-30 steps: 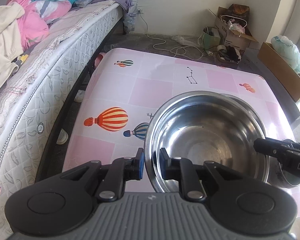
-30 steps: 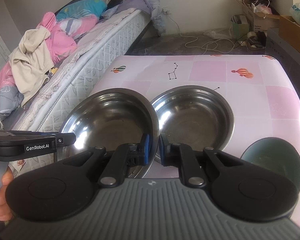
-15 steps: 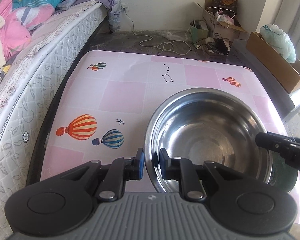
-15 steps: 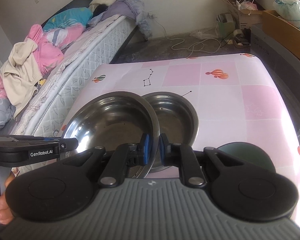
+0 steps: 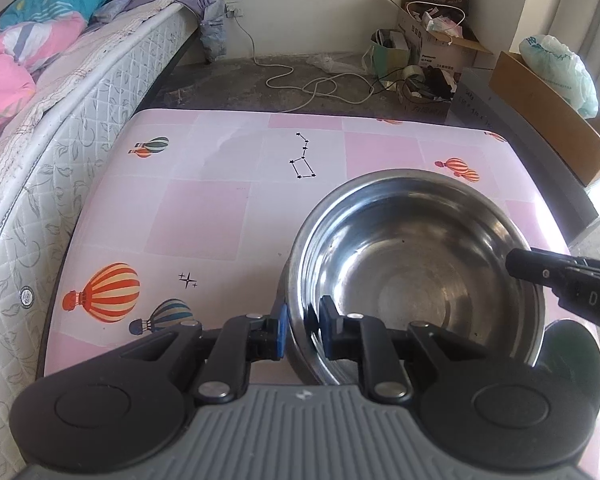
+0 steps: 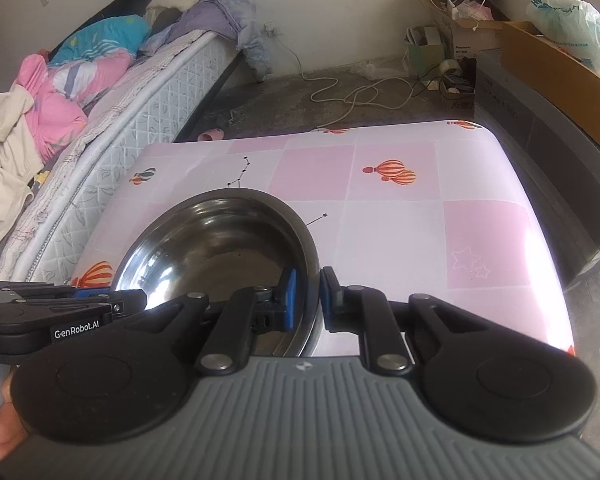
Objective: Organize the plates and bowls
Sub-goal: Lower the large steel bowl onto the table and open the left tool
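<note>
While both handheld grippers were clamped on opposite sides of its rim, a large stainless steel bowl [image 5: 416, 264] hung over the right half of a pink tablecloth [image 5: 204, 208] printed with hot-air balloons. The left gripper [image 5: 302, 332] grasped the near left part of the rim, one blue pad outside the wall and one inside. The right gripper [image 6: 307, 298] pinched the bowl's right rim the same way, its jaws nearly closed on the thin steel. Each hand was equally close, since both already held it.

From the left wrist view, a second rim seemed to peep out along the bowl's far edge, so the carried bowl appeared to lie directly above another steel bowl; that could not be confirmed. A dark green dish [image 5: 572, 354] sat partly hidden at the near right edge of the table, just beside the bowl. Judging by this, the next move would turn on lowering the bowl straight down, keeping it level, to nest it.
</note>
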### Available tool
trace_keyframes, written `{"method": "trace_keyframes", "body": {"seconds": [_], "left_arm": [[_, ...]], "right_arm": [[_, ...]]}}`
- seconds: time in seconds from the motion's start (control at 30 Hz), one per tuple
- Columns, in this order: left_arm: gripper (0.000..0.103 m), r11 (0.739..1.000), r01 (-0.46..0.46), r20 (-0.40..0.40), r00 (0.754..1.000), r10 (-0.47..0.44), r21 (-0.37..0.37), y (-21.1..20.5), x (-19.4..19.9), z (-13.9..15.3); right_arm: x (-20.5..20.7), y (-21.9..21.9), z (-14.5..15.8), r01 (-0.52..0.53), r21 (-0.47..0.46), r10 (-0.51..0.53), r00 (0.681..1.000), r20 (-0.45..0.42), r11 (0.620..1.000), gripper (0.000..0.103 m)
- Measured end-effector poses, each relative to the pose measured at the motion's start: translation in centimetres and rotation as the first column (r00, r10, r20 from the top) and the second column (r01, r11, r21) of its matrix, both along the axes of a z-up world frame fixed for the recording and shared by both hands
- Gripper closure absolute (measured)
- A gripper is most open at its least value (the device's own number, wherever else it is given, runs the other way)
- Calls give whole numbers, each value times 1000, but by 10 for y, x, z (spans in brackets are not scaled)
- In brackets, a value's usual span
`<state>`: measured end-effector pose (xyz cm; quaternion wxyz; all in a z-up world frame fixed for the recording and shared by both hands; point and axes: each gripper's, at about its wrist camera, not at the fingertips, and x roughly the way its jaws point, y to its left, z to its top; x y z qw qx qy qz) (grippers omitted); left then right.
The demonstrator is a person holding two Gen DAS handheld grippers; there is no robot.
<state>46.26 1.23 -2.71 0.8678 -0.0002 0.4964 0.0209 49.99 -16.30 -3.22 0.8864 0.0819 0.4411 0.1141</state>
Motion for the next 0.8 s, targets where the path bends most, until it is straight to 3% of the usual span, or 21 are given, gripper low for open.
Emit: {"method": "trace_keyframes", "body": {"seconds": [0.1,0.27,0.4,0.47,0.53,0.63,0.8], "left_arm": [[85,1000,7,-6,1000,-7,16,-5,7,-7],[71,999,18,-11,1000,-18,36,-10,10,-12],[66,999,40,3,999,-40,5,-7,6,-7],[55,999,45,20,999,-45,-1,-6,2,-3],[51,999,39,47,998,-39,3,-4,0,0],[49,1000,5,49,999,-5,2,1,1,-2],[49,998,-29,-14,999,28,-52,10,10,-22]], "right_arm": [[12,0,-12,3,-19,-3,1000,-23,1000,90],[18,6,-27,-13,-38,11,999,-40,999,90],[20,6,-32,-22,-34,20,999,-48,999,89],[19,3,-30,-19,-31,17,999,-45,999,89],[20,-1,-28,-8,-22,7,999,-37,1000,88],[24,-6,-27,16,-13,-16,999,-32,1000,85],[37,-9,-35,32,36,-29,997,-71,999,78]]}}
